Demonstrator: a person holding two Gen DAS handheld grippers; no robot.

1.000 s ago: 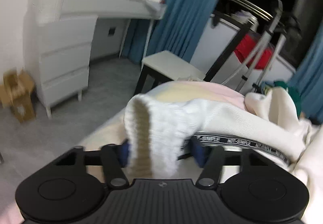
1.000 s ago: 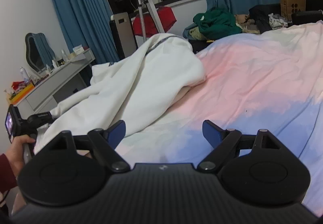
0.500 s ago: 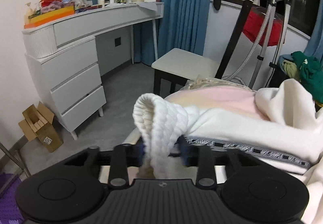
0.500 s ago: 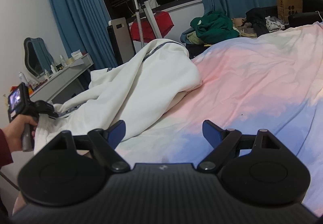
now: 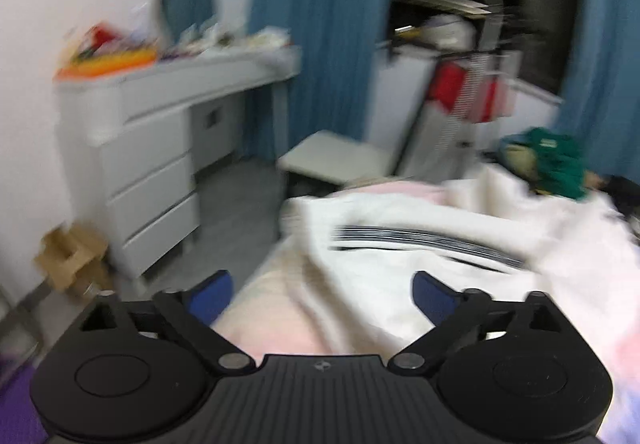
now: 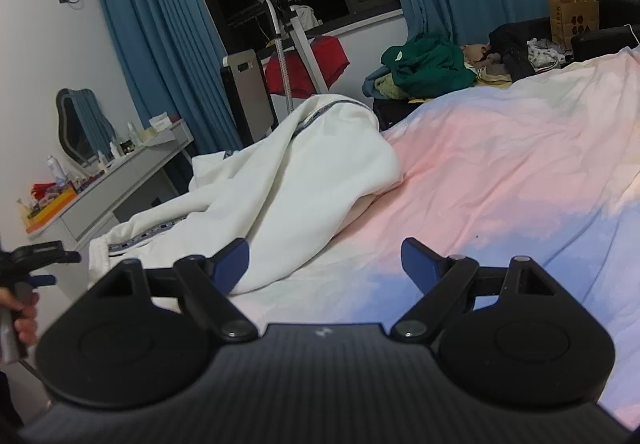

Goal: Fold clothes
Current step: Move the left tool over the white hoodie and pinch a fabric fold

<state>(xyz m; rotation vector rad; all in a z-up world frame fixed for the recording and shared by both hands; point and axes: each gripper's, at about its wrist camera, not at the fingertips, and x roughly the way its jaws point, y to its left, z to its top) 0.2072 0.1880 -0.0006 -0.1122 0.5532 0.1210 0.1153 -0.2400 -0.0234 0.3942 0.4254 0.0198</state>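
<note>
The left tongs (image 5: 322, 294) have just opened wide, nothing between them, over the big white soft garment (image 5: 420, 211). The right tongs (image 6: 325, 258) are spread over the pink and blue bed (image 6: 500, 179).

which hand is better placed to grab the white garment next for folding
Left, probably. The left gripper, jaws just opened and empty, hovers right at the white garment. The right gripper is open too, mostly over bare bedsheet.

the right gripper (image 6: 323, 258) hangs with jaws wide over the pink and blue bedsheet (image 6: 500, 179), nothing between them. a white garment (image 6: 288, 187) lies crumpled at near left. the left gripper (image 6: 38, 256) shows at the far-left edge, held in a hand (image 6: 24, 318).
</note>
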